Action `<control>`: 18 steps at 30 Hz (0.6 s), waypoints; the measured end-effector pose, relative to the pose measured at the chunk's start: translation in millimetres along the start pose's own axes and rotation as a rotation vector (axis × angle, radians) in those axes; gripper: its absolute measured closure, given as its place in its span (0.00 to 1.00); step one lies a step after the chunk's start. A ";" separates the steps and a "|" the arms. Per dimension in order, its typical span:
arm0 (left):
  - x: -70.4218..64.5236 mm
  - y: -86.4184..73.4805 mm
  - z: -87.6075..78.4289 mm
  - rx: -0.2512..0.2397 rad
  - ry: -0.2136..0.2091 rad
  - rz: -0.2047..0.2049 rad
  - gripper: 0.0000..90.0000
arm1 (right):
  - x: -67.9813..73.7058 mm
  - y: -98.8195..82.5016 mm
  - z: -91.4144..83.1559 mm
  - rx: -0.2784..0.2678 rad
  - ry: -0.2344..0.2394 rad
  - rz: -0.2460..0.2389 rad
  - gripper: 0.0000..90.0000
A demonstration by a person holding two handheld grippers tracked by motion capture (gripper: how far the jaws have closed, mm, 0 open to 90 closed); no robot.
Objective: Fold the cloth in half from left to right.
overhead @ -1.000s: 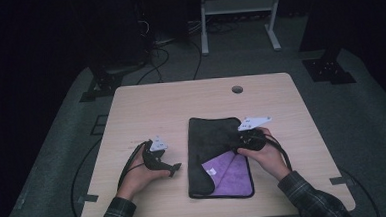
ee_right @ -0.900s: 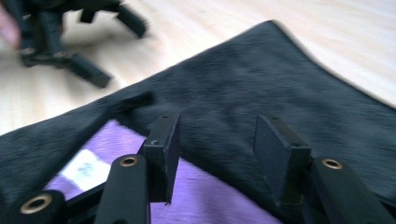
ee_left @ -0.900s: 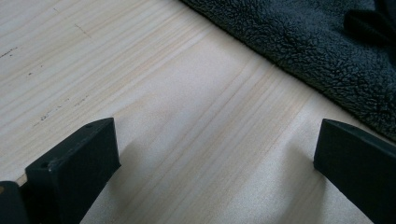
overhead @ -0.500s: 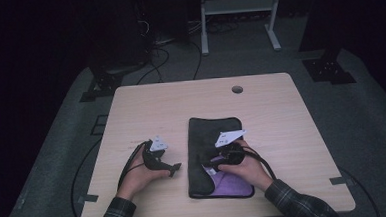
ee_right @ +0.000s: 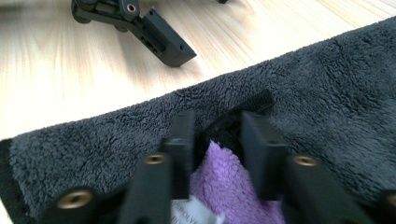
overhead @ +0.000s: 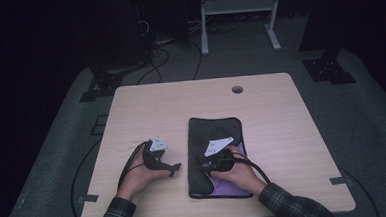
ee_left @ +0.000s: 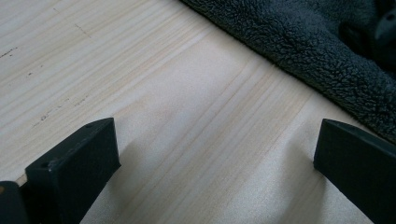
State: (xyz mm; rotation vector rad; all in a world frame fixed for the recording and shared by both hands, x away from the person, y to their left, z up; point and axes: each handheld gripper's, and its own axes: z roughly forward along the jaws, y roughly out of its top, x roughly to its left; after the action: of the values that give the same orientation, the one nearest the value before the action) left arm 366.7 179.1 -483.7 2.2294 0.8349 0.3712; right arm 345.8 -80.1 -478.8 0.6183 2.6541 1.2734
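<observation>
A dark grey fleece towel (overhead: 214, 130) lies folded on the table, with its purple inner side (overhead: 235, 186) showing at the near end. My right gripper (overhead: 206, 164) is low over the towel's near left part. In the right gripper view its jaws (ee_right: 217, 135) have just been closing, and a purple corner (ee_right: 219, 177) and the towel's dark hem fill the gap between them. My left gripper (overhead: 176, 167) rests on the bare wood left of the towel, open with nothing between its jaws (ee_left: 215, 140). The towel's edge (ee_left: 317, 51) lies just beyond them.
The wooden table (overhead: 271, 114) has a round cable hole (overhead: 237, 89) near its far edge. A white label (ee_right: 191, 212) is sewn on the purple side. A white metal stand (overhead: 235, 6) and cables are on the floor behind the table.
My right gripper has moved from the towel's right edge leftward and nearer, down to its near left part, and its jaws have narrowed around the cloth. The left gripper has stayed put.
</observation>
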 end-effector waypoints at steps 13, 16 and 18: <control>-0.1 0.0 0.0 0.000 0.000 0.000 0.00 | -4.9 1.4 -27.2 -0.055 0.050 0.065 0.90; 0.0 0.0 -0.2 0.001 0.001 0.001 0.00 | -2.4 -2.3 -40.7 -0.065 0.060 0.064 0.90; -0.4 -0.1 0.0 -0.002 0.001 -0.004 0.00 | -0.9 -4.9 -49.9 -0.069 0.052 0.062 0.90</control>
State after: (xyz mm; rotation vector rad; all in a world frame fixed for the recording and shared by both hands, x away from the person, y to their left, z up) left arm 366.4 178.9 -483.8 2.2258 0.8388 0.3717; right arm 330.7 -118.9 -451.0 0.6705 2.6386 1.4104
